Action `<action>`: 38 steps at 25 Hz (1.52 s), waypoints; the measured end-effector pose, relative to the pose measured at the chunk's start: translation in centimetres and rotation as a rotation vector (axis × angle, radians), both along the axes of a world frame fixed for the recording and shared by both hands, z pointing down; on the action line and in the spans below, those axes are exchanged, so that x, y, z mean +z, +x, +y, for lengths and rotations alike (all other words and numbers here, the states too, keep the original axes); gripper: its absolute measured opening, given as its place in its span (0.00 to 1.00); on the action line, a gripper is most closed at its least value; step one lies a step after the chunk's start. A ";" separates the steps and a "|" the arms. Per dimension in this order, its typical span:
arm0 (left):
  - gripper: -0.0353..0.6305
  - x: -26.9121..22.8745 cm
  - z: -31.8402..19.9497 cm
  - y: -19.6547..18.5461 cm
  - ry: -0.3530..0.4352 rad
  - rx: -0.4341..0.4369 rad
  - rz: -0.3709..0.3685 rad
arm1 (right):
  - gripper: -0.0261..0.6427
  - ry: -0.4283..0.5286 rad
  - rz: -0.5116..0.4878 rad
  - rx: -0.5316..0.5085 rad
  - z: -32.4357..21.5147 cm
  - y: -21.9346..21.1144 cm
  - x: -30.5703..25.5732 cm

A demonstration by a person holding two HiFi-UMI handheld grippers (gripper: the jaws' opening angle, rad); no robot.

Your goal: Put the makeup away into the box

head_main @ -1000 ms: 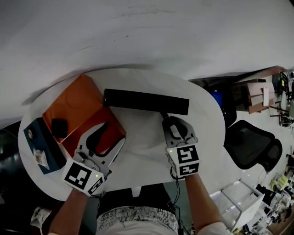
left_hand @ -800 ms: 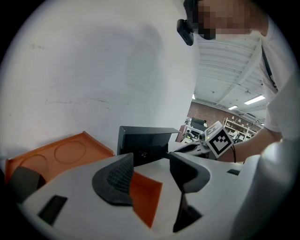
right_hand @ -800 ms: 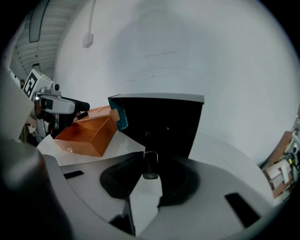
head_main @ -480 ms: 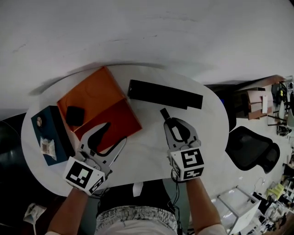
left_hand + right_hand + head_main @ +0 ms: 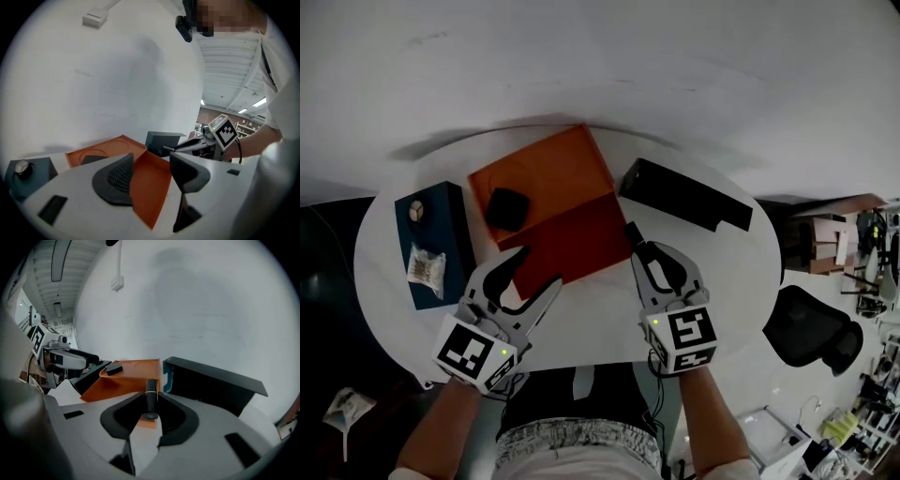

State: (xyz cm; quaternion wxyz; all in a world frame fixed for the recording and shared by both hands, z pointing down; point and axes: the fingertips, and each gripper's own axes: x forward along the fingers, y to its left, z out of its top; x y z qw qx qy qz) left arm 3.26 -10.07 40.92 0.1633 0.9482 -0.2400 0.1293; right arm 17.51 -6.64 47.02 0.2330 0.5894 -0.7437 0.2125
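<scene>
An orange box (image 5: pixel 546 178) lies open in two halves mid-table, with a small black compact (image 5: pixel 506 208) in its far half. My right gripper (image 5: pixel 651 253) is shut on a slim dark makeup tube with a gold band (image 5: pixel 150 394). The tube's tip (image 5: pixel 631 232) pokes out just beside the box's near right corner. My left gripper (image 5: pixel 536 272) hovers open over the near edge of the darker half (image 5: pixel 581 239), with nothing between its jaws. In the left gripper view the orange box (image 5: pixel 150 187) lies right under the jaws.
A long black box (image 5: pixel 686 195) lies at the right behind my right gripper. A blue box (image 5: pixel 436 216) holding small items stands at the table's left. The round white table (image 5: pixel 600 309) ends close in front of me. A white wall is behind.
My right gripper has carried the tube away from the long black box to the orange box's right corner. My left gripper has shifted along the orange box's near edge and stays open.
</scene>
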 end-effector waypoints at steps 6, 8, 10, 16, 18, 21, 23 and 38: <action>0.44 0.5 0.0 -5.1 -0.003 -0.088 -0.002 | 0.19 -0.013 0.006 -0.089 -1.4 -4.5 0.8; 0.44 0.6 0.1 -6.5 -0.006 -0.116 -0.002 | 0.19 -0.023 0.006 -0.119 -1.7 -5.8 1.0; 0.44 0.7 0.1 -7.8 -0.011 -0.145 0.000 | 0.19 -0.034 0.007 -0.149 -1.9 -7.0 1.4; 0.44 1.3 0.4 -11.1 -0.021 -0.219 0.011 | 0.19 -0.060 0.024 -0.238 -3.0 -10.3 2.5; 0.44 1.6 0.5 -11.9 -0.026 -0.239 0.012 | 0.19 -0.069 0.034 -0.261 -3.3 -11.0 3.0; 0.44 2.0 0.7 -13.0 -0.034 -0.262 0.013 | 0.19 -0.093 0.059 -0.290 -3.6 -11.7 3.9; 0.44 2.1 0.8 -13.4 -0.037 -0.273 0.016 | 0.19 -0.118 0.089 -0.310 -3.8 -12.0 4.6; 0.44 2.4 -0.3 -14.4 -0.061 -0.320 0.066 | 0.19 -0.324 0.265 -0.468 -4.4 -12.6 7.1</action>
